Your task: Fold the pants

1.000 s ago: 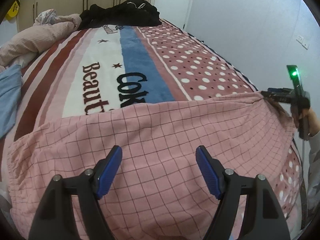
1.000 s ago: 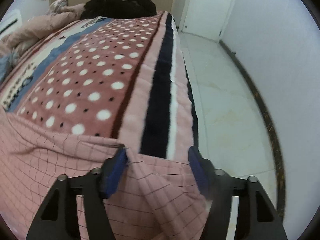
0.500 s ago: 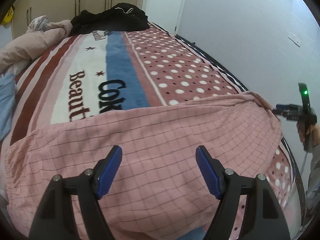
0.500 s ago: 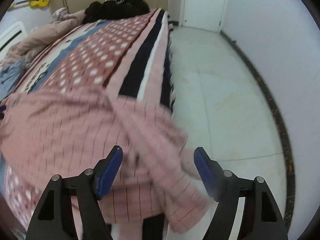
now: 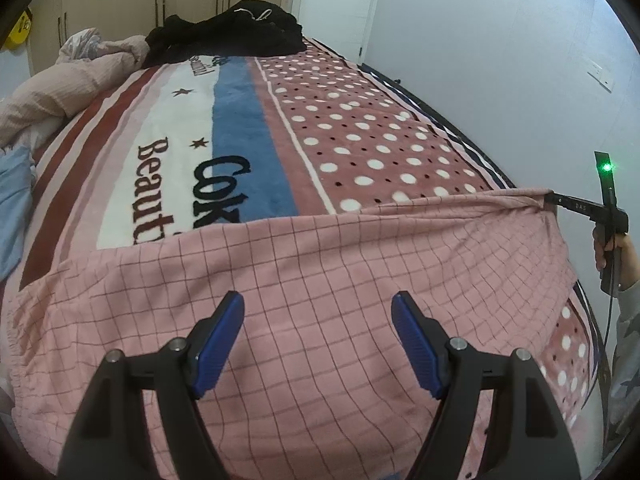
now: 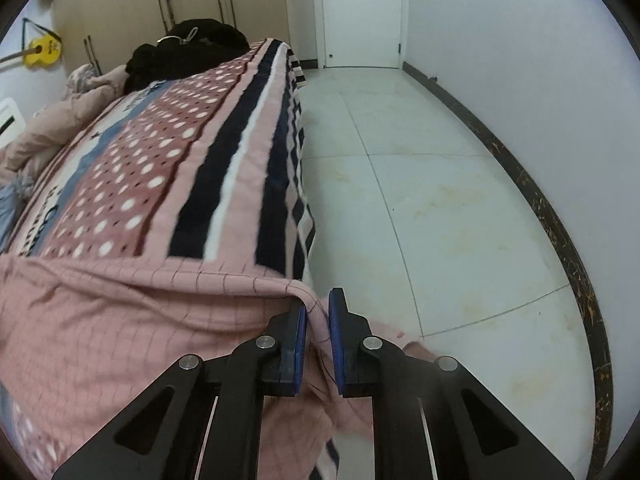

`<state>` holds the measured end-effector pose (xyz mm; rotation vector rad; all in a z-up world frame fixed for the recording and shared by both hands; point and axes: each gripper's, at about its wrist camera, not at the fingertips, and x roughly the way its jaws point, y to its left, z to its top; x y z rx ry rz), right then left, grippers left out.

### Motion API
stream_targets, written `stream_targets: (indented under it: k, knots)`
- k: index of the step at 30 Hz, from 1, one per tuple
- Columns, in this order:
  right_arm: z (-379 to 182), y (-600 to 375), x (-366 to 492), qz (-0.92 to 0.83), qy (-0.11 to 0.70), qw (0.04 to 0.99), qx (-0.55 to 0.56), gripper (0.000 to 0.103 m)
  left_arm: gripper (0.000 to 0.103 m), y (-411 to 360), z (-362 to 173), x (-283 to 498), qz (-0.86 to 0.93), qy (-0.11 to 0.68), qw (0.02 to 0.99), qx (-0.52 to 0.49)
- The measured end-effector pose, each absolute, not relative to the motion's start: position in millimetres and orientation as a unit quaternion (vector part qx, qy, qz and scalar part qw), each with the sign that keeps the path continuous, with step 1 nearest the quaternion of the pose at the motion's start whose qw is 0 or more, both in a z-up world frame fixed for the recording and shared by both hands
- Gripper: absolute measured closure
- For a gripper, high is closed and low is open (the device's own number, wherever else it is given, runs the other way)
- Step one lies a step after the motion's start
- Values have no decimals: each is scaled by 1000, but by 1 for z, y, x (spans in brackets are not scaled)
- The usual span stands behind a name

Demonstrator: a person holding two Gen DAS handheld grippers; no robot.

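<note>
Pink checked pants (image 5: 320, 288) lie spread across the near end of the bed, over a plush blanket (image 5: 360, 128) printed with stripes, dots and lettering. Above the cloth hovers the left gripper (image 5: 318, 328), its blue pads wide apart and holding nothing — the fabric stretches out ahead of it and to either side. Off to its right, the right gripper (image 6: 317, 320) has its pads drawn nearly together on a bunched corner of the pants at the bed's edge — white floor tiles (image 6: 440, 200) just beyond. Dark clothes (image 5: 228, 36) are heaped far ahead.
</note>
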<state>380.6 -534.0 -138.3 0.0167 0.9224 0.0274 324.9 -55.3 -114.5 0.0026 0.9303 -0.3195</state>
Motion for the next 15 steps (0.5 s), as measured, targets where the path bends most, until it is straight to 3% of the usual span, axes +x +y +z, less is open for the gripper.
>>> stream_targets:
  k: [5,7,11,15]
  knots:
    - [-157,-531,420,-2,460,888,-9,96,30,-57,-122,336,-141,448,883,4]
    - [-166,-528,434,-13,468,884,-22,91,30,-56,-125,341,-139,449,883,-3]
    - [-157,-534,425,-19,457,889,-1,59,30,-56,-125,341,-142,447,883,-7]
    - [-139,-548,392,25,453,887,84,55,30,-57,-117,332,-152,436,887,-2]
